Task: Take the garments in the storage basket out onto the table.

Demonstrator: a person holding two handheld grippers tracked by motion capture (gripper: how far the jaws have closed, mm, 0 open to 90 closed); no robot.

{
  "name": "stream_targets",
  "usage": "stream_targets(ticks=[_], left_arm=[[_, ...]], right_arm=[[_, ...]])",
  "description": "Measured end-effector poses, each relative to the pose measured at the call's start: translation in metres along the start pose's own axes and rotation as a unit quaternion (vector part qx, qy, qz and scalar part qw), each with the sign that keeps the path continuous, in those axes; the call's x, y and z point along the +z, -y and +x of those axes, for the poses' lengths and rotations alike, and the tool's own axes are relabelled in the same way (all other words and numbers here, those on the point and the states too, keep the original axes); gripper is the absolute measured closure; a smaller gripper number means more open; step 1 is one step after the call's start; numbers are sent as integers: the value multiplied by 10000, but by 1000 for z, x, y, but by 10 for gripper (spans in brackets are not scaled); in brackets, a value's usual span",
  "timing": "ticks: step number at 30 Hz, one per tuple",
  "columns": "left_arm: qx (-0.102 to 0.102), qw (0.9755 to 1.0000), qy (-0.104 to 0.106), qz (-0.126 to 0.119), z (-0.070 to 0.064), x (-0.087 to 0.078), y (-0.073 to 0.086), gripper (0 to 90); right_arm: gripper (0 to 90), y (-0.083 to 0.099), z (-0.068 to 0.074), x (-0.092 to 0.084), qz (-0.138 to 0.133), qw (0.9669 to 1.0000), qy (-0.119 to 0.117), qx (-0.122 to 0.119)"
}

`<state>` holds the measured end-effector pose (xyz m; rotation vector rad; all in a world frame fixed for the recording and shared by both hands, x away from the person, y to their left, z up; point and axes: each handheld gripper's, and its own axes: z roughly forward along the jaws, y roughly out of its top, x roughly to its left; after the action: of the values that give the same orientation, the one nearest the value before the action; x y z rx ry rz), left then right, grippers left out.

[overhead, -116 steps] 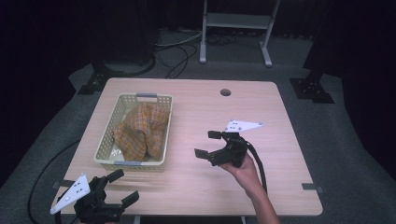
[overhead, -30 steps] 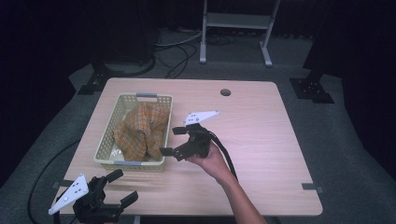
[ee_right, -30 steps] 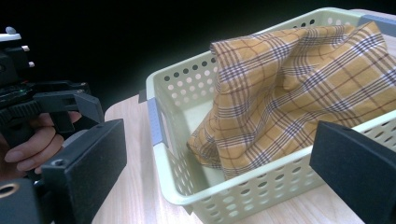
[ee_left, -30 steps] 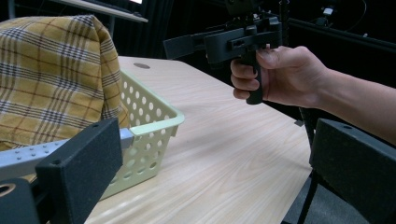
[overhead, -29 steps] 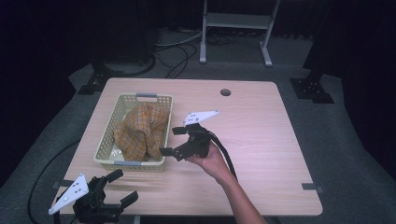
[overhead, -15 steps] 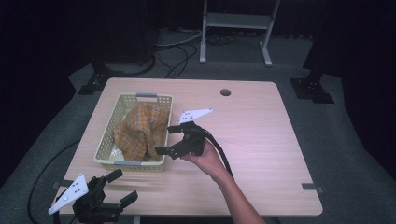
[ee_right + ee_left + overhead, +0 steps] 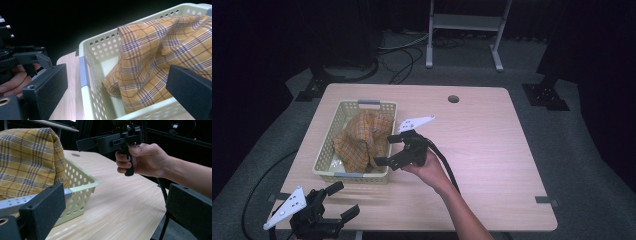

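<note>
Yellow plaid cloth (image 7: 362,141), crumpled, piled in a pale green perforated plastic basket (image 7: 351,174) on the left half of a light wood table (image 7: 492,150); cloth bulges above the rim. Going left to right: left gripper (image 7: 334,210) sits at the table's near left corner, below the basket's short near end, jaws spread wide apart, nothing between them; whether a hand holds it can't be told. Basket's long axis runs from near edge toward far edge, grey handle bars on both short ends. Next, right gripper (image 7: 383,149) held in the person's right hand (image 7: 428,167), at the basket's right long wall, jaws parted and empty, pointing left at the cloth. Right gripper view has the plaid folds just ahead, between the two open black jaws, basket rim in front and below. Key relation: cloth lies directly left of the right gripper, which is much the nearer tool; likely next move is a short push over the rim into the near fold, then close. Rim could snag the lower jaw.
</note>
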<state>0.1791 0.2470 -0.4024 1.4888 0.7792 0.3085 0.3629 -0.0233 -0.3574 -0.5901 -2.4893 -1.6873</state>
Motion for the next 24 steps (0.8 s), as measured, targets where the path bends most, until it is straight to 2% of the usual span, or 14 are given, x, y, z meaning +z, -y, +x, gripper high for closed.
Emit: stream_targets(ticks=[24], left_arm=[[9, 10000, 14, -6, 0, 0, 0, 26]], right_arm=[[38, -4, -2, 15, 62, 10000, -71, -23]])
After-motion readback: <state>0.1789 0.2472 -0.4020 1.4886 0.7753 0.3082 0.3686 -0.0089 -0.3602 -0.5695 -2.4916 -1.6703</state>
